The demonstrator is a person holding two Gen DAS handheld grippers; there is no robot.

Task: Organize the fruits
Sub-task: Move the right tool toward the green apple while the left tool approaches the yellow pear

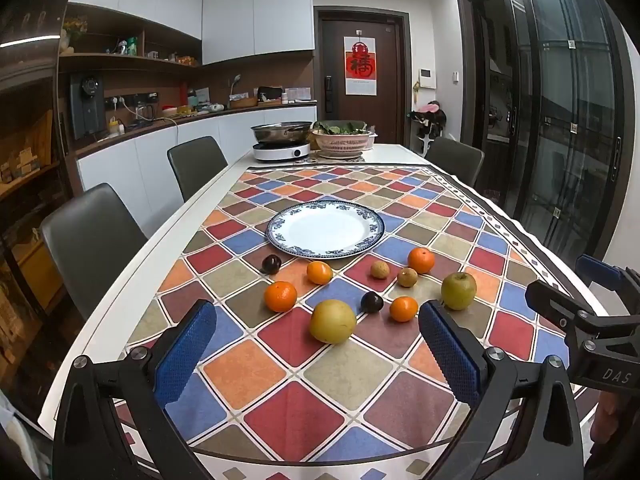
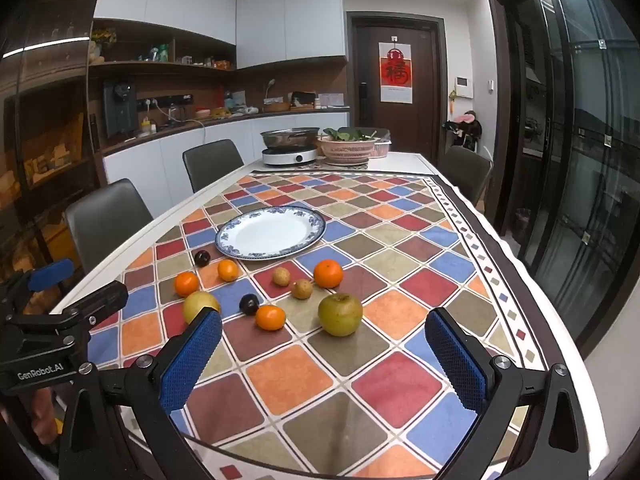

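Blue-patterned white porcelain plate [image 1: 325, 230] lies bare on the checked multicolour cloth [image 1: 288, 368] covering the counter [image 1: 224, 178], and nine fruits sit loose on the cloth at its 6 o'clock side. Four are round orange tangerines: one at the plate's 7 o'clock [image 1: 280, 296], one nearer the rim [image 1: 319, 272], one at 5 o'clock [image 1: 421, 260], and one closest to the cameras [image 1: 403, 309]. Two are small dark purple plums, one touching close to the plate's rim at 7 o'clock [image 1: 271, 264], one among the near fruits [image 1: 371, 302]. Two are small tan, rough-skinned round fruits [image 1: 379, 270] [image 1: 407, 277], side by side between the tangerines. One large yellow pear [image 1: 333, 321] and one dull green apple [image 1: 458, 290] make up the biggest pieces; so ten in all with the pear counted apart.

Left tongs [image 1: 318, 360] hang spread wide above the cloth, nothing between the blue pads. Right tongs [image 2: 324, 364] are likewise spread and empty, at 6 o'clock of the apple.
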